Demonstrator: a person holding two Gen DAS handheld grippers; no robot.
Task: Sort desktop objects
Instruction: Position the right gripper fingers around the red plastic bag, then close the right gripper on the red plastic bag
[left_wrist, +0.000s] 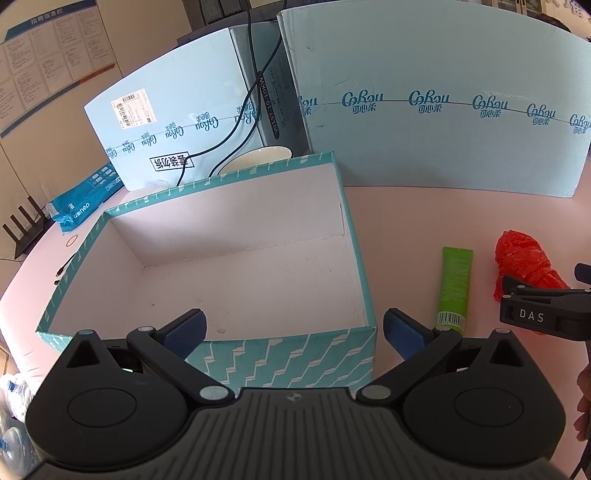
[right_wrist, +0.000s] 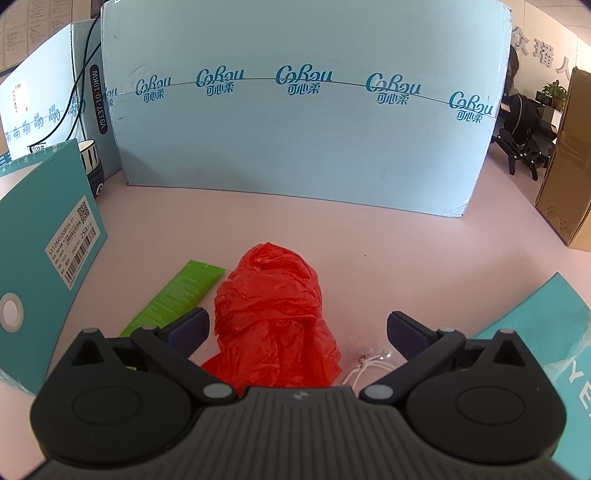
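The right gripper (right_wrist: 297, 328), jaws wide apart, is hovering over the red plastic bag (right_wrist: 271, 306), which looks light, soft and crumpling, best pinched at its bunched middle, while the left gripper (left_wrist: 294, 328) is waiting, also spread and holding nothing, above the teal box (left_wrist: 280, 354).

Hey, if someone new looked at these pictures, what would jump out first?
The crumpled red plastic bag on the pink table, between the open right gripper's fingers. Next, the empty teal patterned cardboard box before the open left gripper, with the green squeeze tube beside it.

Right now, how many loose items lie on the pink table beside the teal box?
3: green tube nearest the teal box, red plastic bag right of it, small white cord by the bag. Others may be hidden.
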